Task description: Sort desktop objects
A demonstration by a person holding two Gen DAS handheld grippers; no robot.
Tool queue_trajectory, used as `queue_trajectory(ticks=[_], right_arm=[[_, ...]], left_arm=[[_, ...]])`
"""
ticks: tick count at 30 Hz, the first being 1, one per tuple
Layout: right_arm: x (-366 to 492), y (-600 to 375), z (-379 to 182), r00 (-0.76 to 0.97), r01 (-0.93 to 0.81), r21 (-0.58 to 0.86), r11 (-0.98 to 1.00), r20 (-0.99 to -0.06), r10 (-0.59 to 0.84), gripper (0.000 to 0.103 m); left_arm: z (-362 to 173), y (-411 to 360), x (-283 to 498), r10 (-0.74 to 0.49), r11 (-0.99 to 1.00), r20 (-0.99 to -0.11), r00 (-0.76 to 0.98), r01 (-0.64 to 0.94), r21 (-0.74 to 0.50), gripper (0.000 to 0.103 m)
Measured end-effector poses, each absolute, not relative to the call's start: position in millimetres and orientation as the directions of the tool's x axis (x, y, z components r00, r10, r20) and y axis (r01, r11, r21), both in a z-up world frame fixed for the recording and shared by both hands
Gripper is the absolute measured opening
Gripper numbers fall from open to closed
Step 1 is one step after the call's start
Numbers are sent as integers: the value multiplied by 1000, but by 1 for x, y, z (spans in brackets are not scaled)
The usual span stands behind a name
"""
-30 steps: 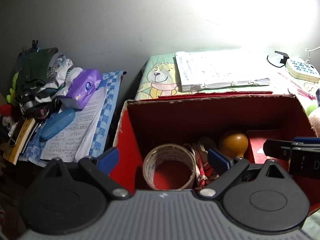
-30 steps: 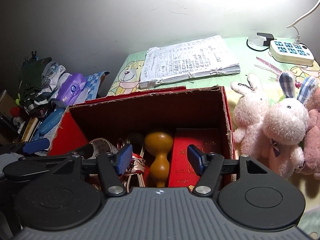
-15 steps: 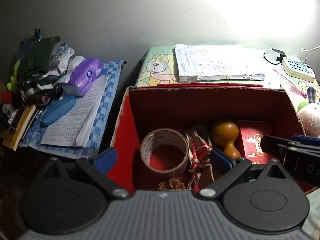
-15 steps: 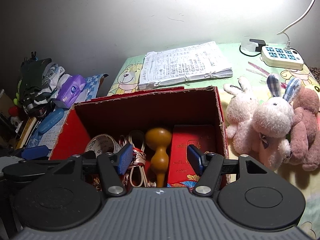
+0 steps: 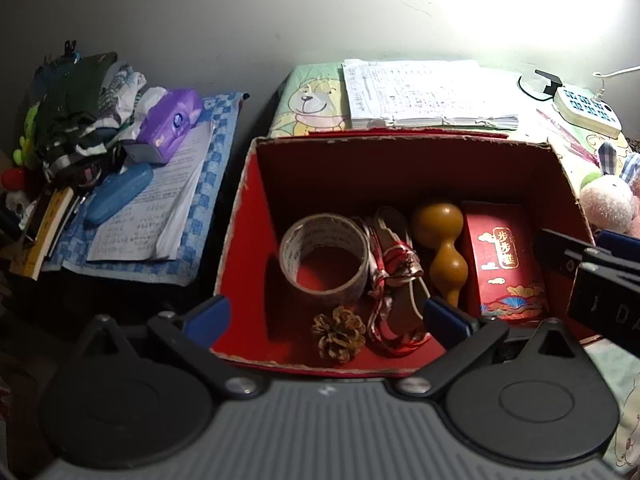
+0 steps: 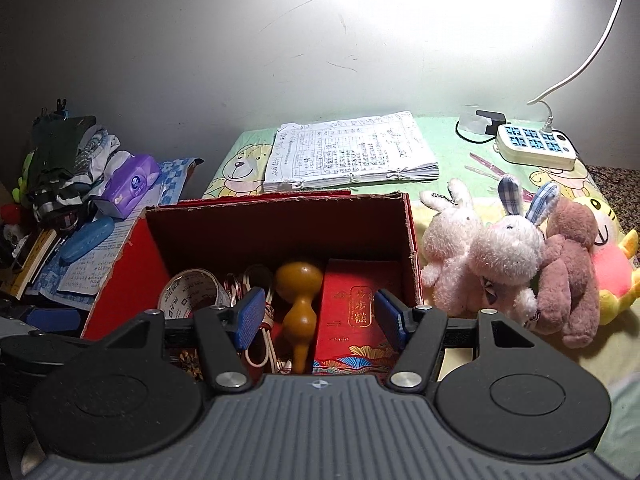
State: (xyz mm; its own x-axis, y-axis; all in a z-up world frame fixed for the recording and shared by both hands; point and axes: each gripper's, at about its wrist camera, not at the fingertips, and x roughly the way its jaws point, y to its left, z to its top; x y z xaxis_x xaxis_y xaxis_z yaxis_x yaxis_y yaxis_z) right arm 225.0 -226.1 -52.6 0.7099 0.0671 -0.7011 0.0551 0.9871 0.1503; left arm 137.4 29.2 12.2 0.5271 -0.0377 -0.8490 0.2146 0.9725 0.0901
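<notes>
A red cardboard box stands open on the desk. Inside lie a roll of tape, a pine cone, a tangle of red-and-white ribbon and cord, a wooden gourd and a red packet. My left gripper hovers open above the box's near edge with nothing in it. My right gripper is open over the gourd and packet, also empty; its side shows in the left wrist view.
A bound stack of handwritten papers lies behind the box, a power strip at the back right. Several plush toys sit right of the box. To the left are a purple tissue pack, a blue case, papers and clothes.
Both grippers have pulled back and risen, so more of the box's inside shows, including the pine cone. Both stayed open and empty.
</notes>
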Motion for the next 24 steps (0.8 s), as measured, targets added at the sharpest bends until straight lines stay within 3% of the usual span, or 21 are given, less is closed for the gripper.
queue_trajectory(ticks=[5,13,24], right_arm=[[214,-220,-55,694,48,134,990,-717,63,64],[195,-215,-54,686,58,139,989,-725,62,66],[185,-210,-62,655,70,156,985,-752,72,67]], left_arm=[[2,31,132,-72,971,-882,465,236,44,102],[5,30,112,-32,960,-866,500,255,112,102],[-5,38,104,-41,961,-889,457,263,91,102]])
